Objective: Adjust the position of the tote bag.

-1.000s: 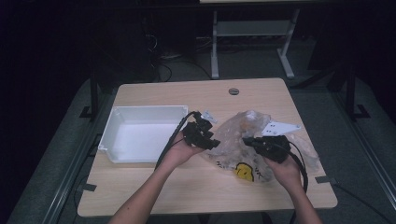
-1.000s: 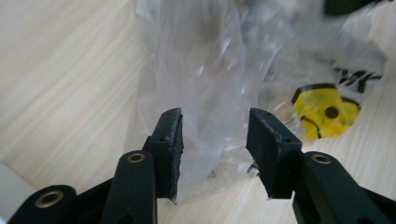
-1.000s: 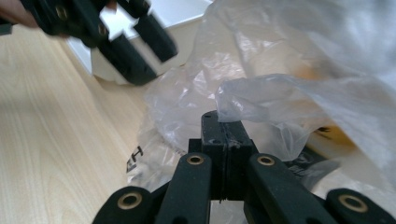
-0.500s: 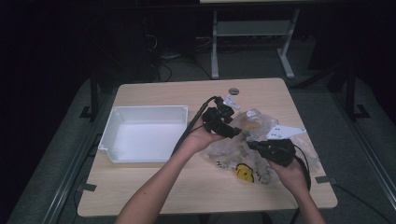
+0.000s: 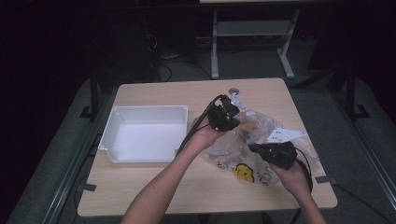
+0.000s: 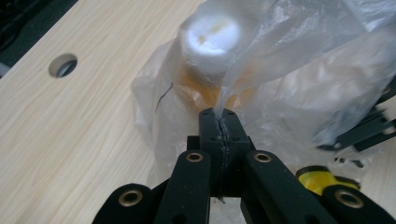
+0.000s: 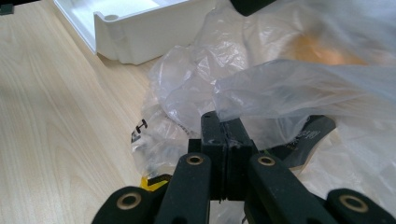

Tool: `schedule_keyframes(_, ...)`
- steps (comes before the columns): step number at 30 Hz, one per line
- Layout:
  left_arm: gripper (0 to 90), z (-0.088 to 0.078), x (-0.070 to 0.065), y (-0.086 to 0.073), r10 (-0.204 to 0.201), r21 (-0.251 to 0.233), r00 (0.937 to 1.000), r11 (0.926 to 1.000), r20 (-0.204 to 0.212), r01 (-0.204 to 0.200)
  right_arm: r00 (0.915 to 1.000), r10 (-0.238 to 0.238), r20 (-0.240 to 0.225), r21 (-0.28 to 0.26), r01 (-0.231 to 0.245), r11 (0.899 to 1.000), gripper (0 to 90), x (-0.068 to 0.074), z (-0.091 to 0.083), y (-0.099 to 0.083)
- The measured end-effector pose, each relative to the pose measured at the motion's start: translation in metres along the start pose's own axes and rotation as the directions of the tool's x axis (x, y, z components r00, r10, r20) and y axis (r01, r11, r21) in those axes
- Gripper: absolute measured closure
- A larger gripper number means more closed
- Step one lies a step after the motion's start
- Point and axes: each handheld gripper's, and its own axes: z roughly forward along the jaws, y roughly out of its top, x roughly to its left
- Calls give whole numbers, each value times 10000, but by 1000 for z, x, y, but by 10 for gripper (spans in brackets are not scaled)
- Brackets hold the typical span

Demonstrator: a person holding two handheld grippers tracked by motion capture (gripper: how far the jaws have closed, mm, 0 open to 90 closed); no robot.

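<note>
Left gripper [image 6: 219,122]: jaws just closed, pinching a fold of the clear plastic bag [image 5: 252,144] (film visible between the pads). Right gripper [image 7: 223,123]: closed too, gripping another fold nearer the person. Bag on the table [image 5: 154,196], just right of the white tray [image 5: 147,112]. Step, probably: opening the bag. Next: pulling both folds gently apart.

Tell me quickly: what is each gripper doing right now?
Left gripper: jaws just closed, pinching the plastic bag.
Right gripper: closed on another fold of the bag.
</note>
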Motion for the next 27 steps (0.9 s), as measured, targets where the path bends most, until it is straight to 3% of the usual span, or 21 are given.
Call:
schedule_keyframes(10, 899, 8, 10, -29, -716, 160, 9972, 9973, -192, 719, 10000, 16, 34, -52, -16, 10000, 890, 0, -2, -2)
schedule_keyframes(27, 899, 23, 12, -62, -1235, 703, 9923, 9899, -29, 1234, 9999, 97, 56, -90, -97, 9999, 887, -5, -5, -5)
